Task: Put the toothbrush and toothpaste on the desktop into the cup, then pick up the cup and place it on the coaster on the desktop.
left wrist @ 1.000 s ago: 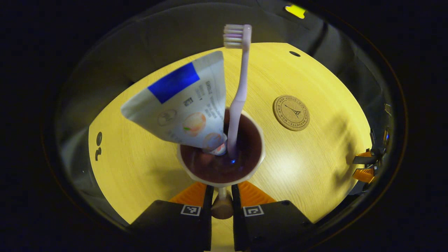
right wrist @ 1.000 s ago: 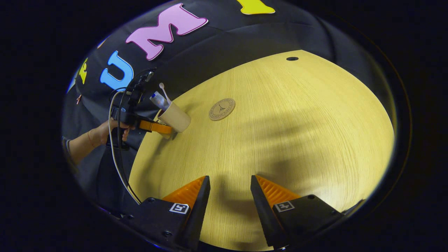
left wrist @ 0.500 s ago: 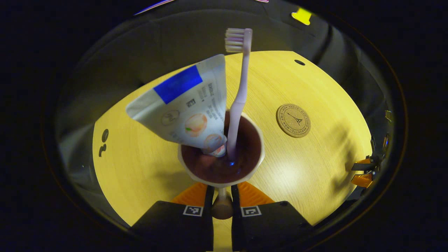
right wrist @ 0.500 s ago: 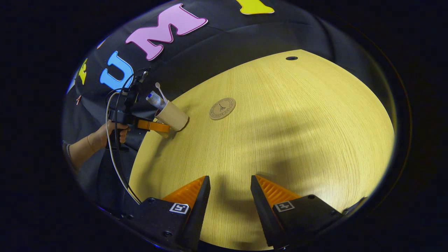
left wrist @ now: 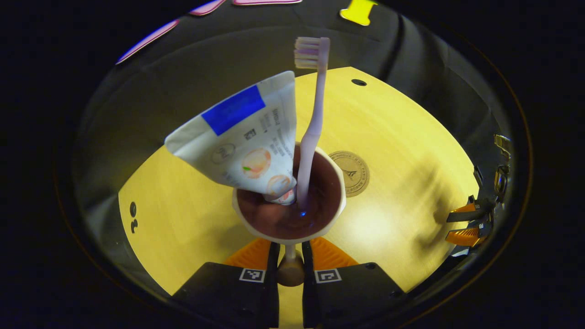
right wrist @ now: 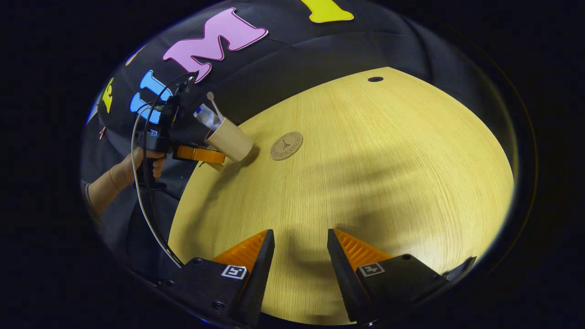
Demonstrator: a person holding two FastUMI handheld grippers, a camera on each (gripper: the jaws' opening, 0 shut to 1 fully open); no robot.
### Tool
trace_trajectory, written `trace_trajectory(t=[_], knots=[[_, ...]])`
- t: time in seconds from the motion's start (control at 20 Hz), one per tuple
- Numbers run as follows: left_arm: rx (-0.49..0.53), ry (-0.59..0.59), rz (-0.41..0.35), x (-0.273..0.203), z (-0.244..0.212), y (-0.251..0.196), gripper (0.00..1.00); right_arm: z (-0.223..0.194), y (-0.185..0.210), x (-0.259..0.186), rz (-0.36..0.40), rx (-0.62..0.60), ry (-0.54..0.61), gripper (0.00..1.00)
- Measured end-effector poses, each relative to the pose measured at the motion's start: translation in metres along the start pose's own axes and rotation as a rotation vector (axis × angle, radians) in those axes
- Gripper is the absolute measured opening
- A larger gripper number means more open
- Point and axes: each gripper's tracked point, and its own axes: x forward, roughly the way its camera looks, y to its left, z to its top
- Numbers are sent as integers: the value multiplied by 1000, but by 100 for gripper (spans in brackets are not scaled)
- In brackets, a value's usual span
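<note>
Left tool (left wrist: 289,256) clamped on handle of cup (left wrist: 289,201), cup raised off surface (left wrist: 402,137), directly ahead of fingers. Toothpaste (left wrist: 242,137) and toothbrush (left wrist: 313,119) stand inside, both leaning away from tool. Coaster (left wrist: 352,167) just beyond cup rim, slightly right. Right tool (right wrist: 300,256) apart, empty, low over surface.

Risk: narrow pinch on handle, so cup may swing or tilt, spilling tall contents; off-centre landing on coaster.

Cup: cream outside, dark inside. Toothpaste: pale tube, blue patch.

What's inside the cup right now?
The cup holds a toothbrush, bristles up, and a toothpaste tube standing cap-down. The cup bottom beneath them is dark, so anything else down there can't be made out.
</note>
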Motion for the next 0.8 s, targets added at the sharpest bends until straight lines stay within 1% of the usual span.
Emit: trace_trajectory(t=[0.05,0.3,0.55,0.6,0.65,0.8], knots=[[15,-2,-6,4,7,-8,25,0,-3,-2,-4,5,-3,72],[80,-5,-41,18,33,-42,25,4,-26,-11,-42,59,-29,72],[129,5,-62,34,47,-66,25,5,-44,-22,-75,98,-50,72],[133,7,-65,36,48,-69,29,5,-47,-23,-80,103,-53,72],[134,11,-66,37,49,-70,25,5,-49,-24,-84,109,-55,72],[147,24,-57,44,50,-72,25,2,-47,-25,-95,127,-52,72]])
